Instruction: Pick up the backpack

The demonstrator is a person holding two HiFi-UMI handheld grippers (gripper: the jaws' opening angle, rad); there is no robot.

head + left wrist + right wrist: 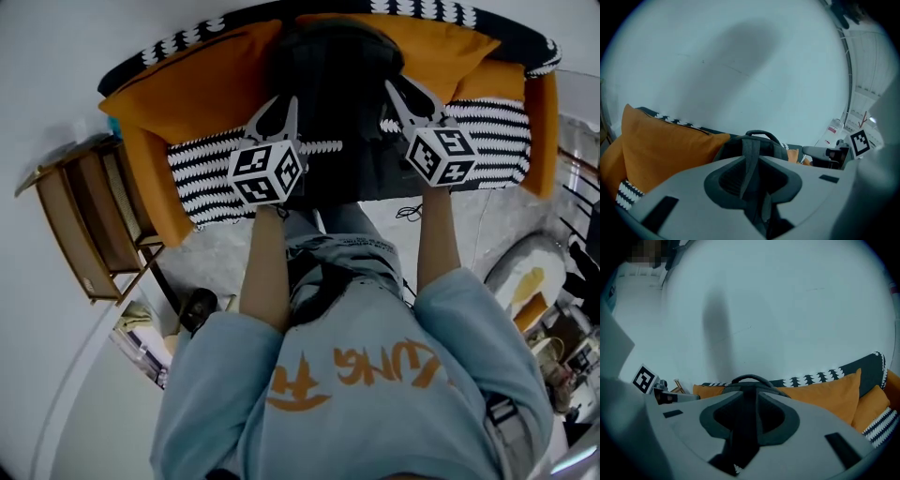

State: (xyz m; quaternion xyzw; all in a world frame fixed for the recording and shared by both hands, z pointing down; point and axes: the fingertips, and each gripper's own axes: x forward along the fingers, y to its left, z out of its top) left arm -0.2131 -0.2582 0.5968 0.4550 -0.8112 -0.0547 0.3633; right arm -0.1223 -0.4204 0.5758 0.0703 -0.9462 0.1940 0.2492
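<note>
Nearest, the left claw (279,111) stands slightly apart and the right claw (405,94) wider. Neither grips anything, though a strap (751,157) of the backpack (337,89) shows in each gap. The dark backpack sits upright mid-sofa (202,178), against the backrest (427,8), between the left orange cushion (192,89) and the right orange cushion (441,47).

The person wears a pale blue sweatshirt (375,417) with orange lettering (389,364) across the chest, sleeves (223,352) ending near the elbows, and blue-grey jeans (342,246). The left tool (277,108) and right tool (405,92) are pale grey with dark pads (729,178). Each carries a cube (266,172) of black-and-white square markers.
</note>
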